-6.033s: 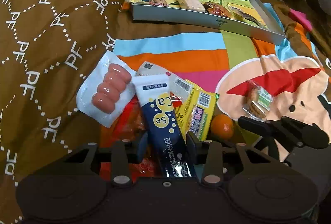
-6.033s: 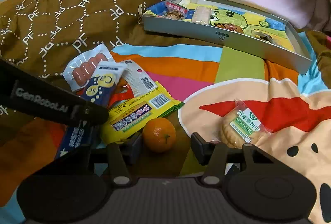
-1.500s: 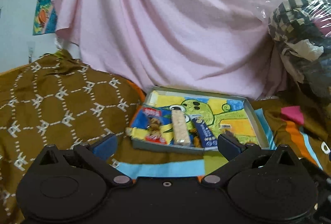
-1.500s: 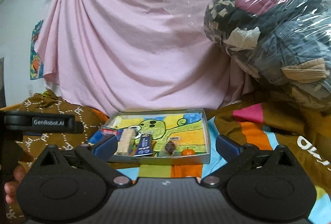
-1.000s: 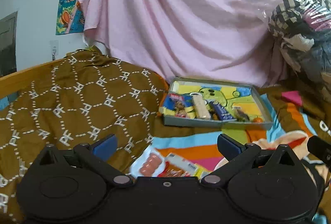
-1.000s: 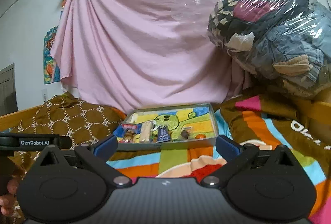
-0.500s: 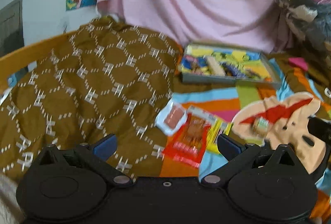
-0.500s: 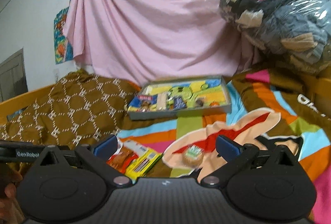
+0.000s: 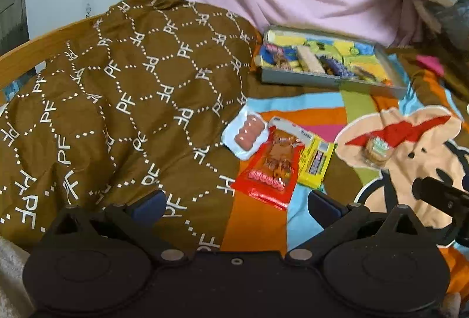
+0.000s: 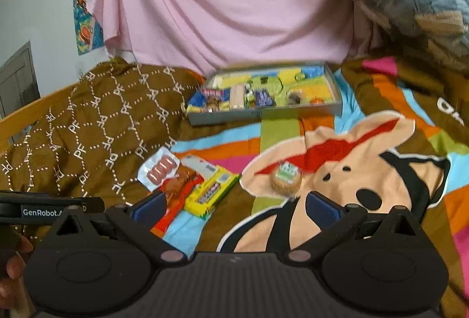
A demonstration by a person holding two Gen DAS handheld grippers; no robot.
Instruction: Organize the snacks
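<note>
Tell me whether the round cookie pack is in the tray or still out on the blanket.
Out. The cookie pack lies on the blanket, well short of the tray.

Right gripper (image 10: 234, 208) jaws spread wide, empty, above the striped cartoon blanket (image 10: 366, 171). Landmark: grey tray (image 10: 263, 112), far centre, holding several snacks. Nearer than tray, to its left: sausage pack (image 10: 158, 168), red packet (image 10: 176, 192) and yellow packet (image 10: 211, 192), overlapping. Round cookie pack (image 10: 285, 180) lies nearer than tray, apart from that cluster. Brown quilt (image 10: 88, 127) left of tray.
</note>
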